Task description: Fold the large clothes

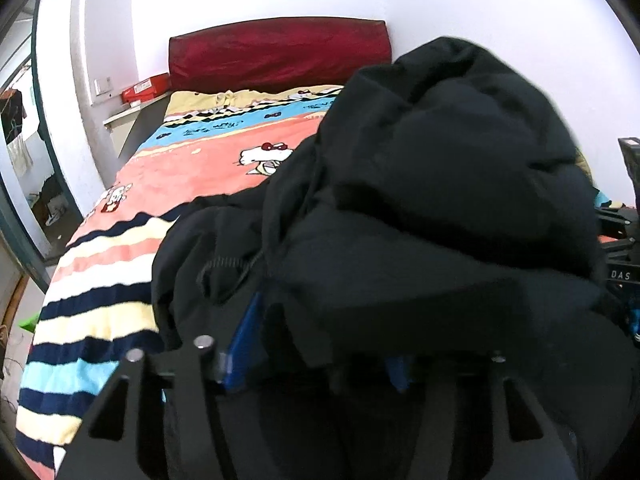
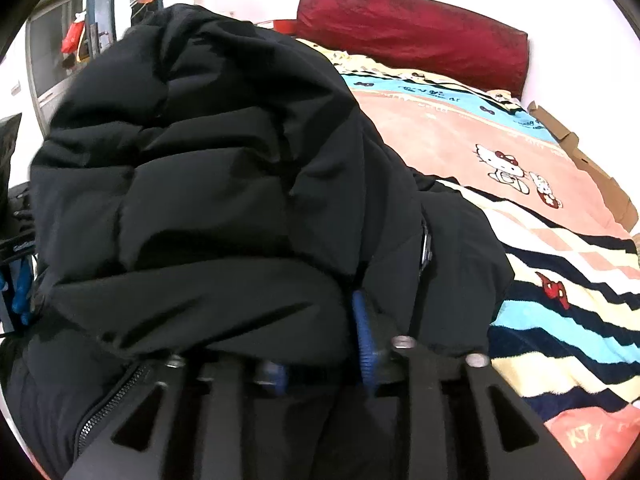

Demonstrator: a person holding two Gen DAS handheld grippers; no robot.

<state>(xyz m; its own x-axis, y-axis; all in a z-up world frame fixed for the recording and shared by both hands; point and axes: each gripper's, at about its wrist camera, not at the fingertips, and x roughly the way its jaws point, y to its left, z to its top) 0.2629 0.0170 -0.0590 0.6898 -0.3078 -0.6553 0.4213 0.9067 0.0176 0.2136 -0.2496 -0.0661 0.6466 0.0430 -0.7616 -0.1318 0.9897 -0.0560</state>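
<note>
A bulky black padded jacket [image 1: 440, 184] lies heaped on the bed right in front of both grippers and fills most of each view [image 2: 208, 184]. My left gripper [image 1: 320, 356] stands open. Its blue pads [image 1: 244, 344] are apart, and a fold of jacket drapes over the gap and hides the fingertips. My right gripper [image 2: 318, 354] is open too. The jacket's puffy edge rests between its blue pads [image 2: 364, 336], with a zip [image 2: 108, 404] to the lower left. Each view shows part of the other gripper at its edge.
The bed carries a pink, blue and striped cartoon-cat blanket [image 1: 104, 280], bare to the left of the jacket and to its right [image 2: 560, 304]. A dark red headboard cushion [image 1: 280, 52] leans on the white wall. A red box [image 1: 146, 86] sits on a side shelf; cardboard [image 2: 592, 168] lines the bed's right edge.
</note>
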